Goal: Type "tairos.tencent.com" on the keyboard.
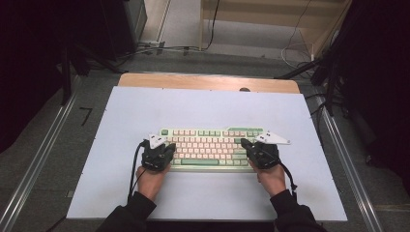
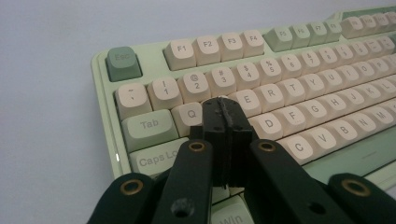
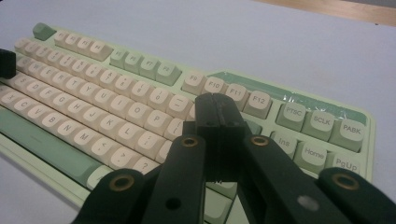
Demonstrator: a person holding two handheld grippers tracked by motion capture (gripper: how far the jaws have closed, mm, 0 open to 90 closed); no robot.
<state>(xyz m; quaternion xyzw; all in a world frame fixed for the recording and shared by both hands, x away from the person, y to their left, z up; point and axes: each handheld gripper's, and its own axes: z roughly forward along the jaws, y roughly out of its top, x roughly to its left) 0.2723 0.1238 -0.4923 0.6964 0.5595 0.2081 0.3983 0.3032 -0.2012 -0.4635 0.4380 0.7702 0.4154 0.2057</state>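
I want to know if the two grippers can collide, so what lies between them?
In the high view, rows of cream keys of the keyboard lie between the left gripper and the right gripper; nothing else.
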